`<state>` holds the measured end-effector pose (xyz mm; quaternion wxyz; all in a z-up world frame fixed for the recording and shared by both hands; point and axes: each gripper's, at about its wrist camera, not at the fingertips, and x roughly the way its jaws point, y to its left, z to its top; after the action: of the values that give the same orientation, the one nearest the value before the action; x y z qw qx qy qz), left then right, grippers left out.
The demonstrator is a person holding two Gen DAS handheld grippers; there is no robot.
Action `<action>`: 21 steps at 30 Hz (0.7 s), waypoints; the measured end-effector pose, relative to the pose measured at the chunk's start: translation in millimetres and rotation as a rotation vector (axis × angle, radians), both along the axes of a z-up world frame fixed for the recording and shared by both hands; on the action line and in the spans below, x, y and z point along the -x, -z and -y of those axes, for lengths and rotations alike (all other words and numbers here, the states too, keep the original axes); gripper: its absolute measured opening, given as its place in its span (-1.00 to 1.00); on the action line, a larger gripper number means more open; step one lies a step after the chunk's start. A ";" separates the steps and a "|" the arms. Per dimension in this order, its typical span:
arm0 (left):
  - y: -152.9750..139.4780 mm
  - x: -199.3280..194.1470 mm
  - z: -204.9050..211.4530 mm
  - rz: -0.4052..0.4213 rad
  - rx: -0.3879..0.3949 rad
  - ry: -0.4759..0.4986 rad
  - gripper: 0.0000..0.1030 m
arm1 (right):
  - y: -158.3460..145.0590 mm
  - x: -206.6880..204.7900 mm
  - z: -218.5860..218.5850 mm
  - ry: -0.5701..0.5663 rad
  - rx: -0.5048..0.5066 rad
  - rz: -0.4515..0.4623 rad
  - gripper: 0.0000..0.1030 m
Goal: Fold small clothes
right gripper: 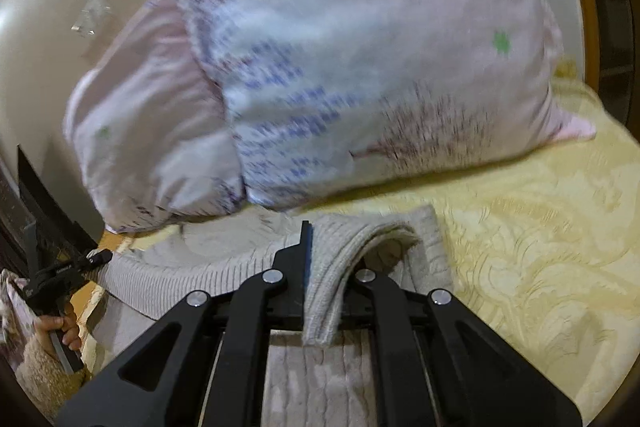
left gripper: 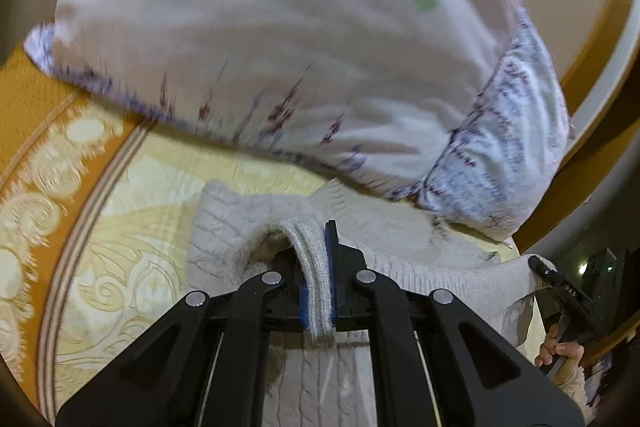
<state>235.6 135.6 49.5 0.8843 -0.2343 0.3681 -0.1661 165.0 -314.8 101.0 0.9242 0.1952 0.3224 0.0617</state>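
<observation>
I've got both claws clamped on the same grey knit sweater (left gripper: 224, 227), each pinching a ribbed edge. Left claw (left gripper: 318, 267) jaws together on the knit, right claw (right gripper: 320, 267) the same, fabric bunched up between the pads in both wrist views. Sweater lies on the bed, partly lifted where I hold it, w/ the stretch between my two grips pulled fairly taut; rest of it hangs down toward me under the claws.

Progress, my read: early-to-mid. Looks like I'm carrying one edge over for a fold, but nothing is laid down flat yet, so the fold isn't done, and smoothing + any 2nd fold are left. Can't tell which edge I've got, hem or shoulder.

Around: a big pillow (left gripper: 280, 39), pale w/ small flower print, sits just beyond the sweater and touches or overlaps its far edge, so it crowds the landing spot. Yellow patterned bedspread (right gripper: 540, 227) is otherwise free to the side. Views are blurred
</observation>
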 end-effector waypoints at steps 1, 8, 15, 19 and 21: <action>5.7 -4.2 -0.8 -0.020 0.008 -0.001 -0.88 | 7.1 -6.6 1.3 0.006 -0.006 -0.031 -0.89; 29.1 -29.1 -6.6 -0.118 0.106 0.001 -0.88 | 40.5 -41.4 15.3 0.045 -0.128 -0.171 -0.82; 32.2 -45.8 -7.3 -0.163 0.212 0.007 -0.43 | 36.4 -63.1 23.5 0.098 -0.187 -0.139 0.10; 14.0 -40.3 -11.2 -0.077 0.210 -0.019 0.17 | 30.7 -56.4 25.5 0.098 -0.172 -0.131 0.10; 6.9 -35.3 -13.0 -0.056 0.193 -0.016 0.17 | 24.2 -41.5 28.9 0.100 -0.140 -0.115 0.10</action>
<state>270.9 148.6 42.6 0.8483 -0.3260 0.3731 -0.1869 206.5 -343.6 76.8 0.8903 0.2781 0.3596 0.0263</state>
